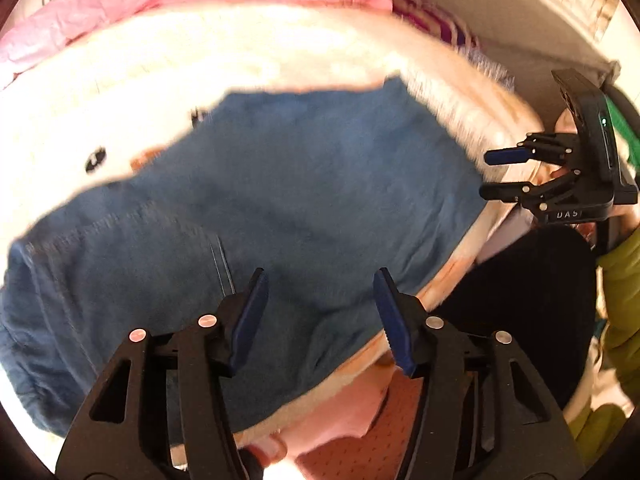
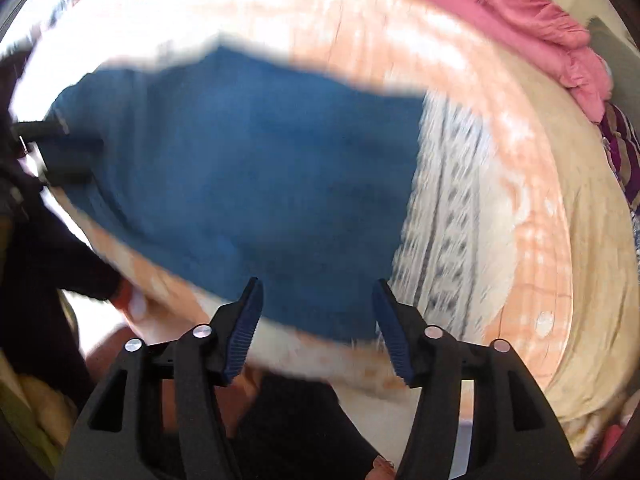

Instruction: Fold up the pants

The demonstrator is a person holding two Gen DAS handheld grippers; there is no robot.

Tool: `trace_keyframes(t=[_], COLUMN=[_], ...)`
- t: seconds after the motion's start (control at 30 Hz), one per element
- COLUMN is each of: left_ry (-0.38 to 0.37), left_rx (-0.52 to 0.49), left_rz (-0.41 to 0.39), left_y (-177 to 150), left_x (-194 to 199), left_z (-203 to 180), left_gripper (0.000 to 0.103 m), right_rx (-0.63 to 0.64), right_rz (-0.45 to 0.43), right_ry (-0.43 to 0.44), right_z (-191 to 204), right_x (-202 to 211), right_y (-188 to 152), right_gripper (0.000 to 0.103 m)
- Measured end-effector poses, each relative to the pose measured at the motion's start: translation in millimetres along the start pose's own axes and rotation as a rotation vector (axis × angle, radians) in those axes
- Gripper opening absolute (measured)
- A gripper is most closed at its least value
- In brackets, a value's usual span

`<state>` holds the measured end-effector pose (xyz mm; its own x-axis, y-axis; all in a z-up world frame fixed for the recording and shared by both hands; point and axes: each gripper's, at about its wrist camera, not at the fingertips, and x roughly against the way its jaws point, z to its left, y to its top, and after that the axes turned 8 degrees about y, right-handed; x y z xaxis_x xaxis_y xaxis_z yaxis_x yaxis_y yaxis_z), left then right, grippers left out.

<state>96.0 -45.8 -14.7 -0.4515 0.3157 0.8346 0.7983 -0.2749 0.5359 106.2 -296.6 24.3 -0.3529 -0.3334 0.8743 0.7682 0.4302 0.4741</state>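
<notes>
We are holding both tools spread and empty above the jeans [image 1: 280,184] lying on the bed [image 1: 168,80]: left tool [image 1: 320,312] over what is probably the waist, right tool [image 2: 318,316] at the opposite end.

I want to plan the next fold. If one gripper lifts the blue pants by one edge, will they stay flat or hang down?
The blue pants look like soft denim lying flat with shallow creases, so a lifted edge would probably droop. The stitched seams hint at thicker fabric, likely somewhat heavy for its size. On the fuzzy blanket they may drag rather than slide.
</notes>
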Motion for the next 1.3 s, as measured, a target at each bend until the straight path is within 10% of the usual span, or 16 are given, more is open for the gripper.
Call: trace_keyframes(t=[0.4, 0.63, 1.0, 1.17, 1.3], left_ry=[0.156, 0.057, 0.009, -0.005, -0.027], left_rx=[0.019, 0.168, 0.194, 0.165, 0.173], left_rz=[-0.02, 0.008, 0.016, 0.012, -0.008], left_y=[98, 114, 118, 118, 118], left_x=[-16, -65, -100, -106, -98], left_z=[21, 70, 68, 56, 53], left_gripper=[0.063, 0.064, 0.064, 0.02, 0.005], right_rx=[-0.25, -0.416, -0.597, -0.571, -0.519], right_rz=[-0.371, -0.271, -0.184, -0.176, -0.162], right_ry=[0.073, 0.047, 0.277, 0.278, 0.23], right_z=[-79, -157, -191, -184, -178], right_x=[19, -28, -72, -73, -75], right_y=[121, 85, 60, 61, 63], right_gripper=[0.076, 0.076, 0.069, 0.059, 0.04])
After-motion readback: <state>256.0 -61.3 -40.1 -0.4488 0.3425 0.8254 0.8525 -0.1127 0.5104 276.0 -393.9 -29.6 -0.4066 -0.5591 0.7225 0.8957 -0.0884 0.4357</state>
